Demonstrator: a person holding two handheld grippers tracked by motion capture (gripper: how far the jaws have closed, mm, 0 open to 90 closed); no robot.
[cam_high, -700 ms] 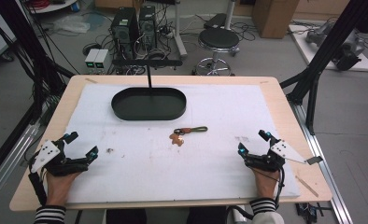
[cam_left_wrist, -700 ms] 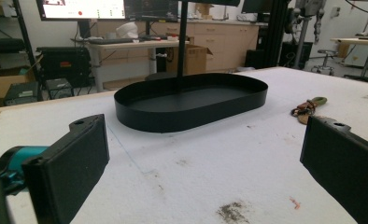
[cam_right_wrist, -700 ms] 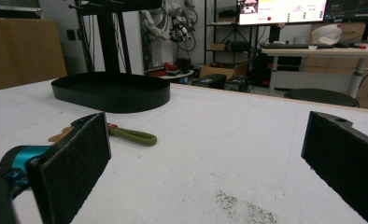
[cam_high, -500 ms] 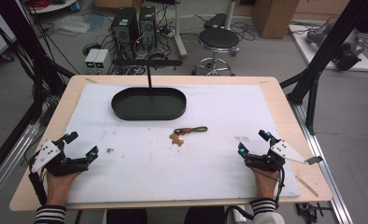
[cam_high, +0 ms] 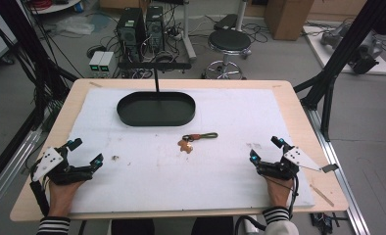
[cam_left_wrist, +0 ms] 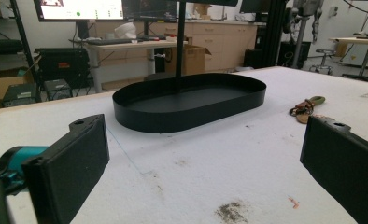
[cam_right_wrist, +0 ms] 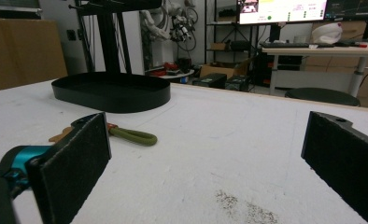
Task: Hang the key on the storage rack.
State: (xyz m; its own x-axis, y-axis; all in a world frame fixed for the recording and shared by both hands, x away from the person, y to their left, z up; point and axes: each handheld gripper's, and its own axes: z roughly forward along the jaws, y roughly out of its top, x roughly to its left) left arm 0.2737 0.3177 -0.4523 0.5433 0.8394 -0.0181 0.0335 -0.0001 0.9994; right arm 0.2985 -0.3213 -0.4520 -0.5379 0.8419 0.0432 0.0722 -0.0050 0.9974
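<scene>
Near the front left corner of the worktop (cam_high: 299, 105) my left gripper (cam_high: 85, 152) rested with its jaws wide and nothing between them. My right gripper (cam_high: 265, 149) sat near the front right corner, jaws equally wide and empty. Both hands lay at the front edge, well apart from each other. Between them, about midway across the white cover, lay the keyring (cam_high: 195, 140): a green loop with a brown tag at its left end, flat on the cover. It was nearer the middle than either gripper and touched by neither. Just behind it, toward the back edge, stood the black oval tray (cam_high: 127, 115), with a black post rising from its far side. A small dark smudge (cam_high: 115, 157) marked the cover just right of my left gripper.
</scene>
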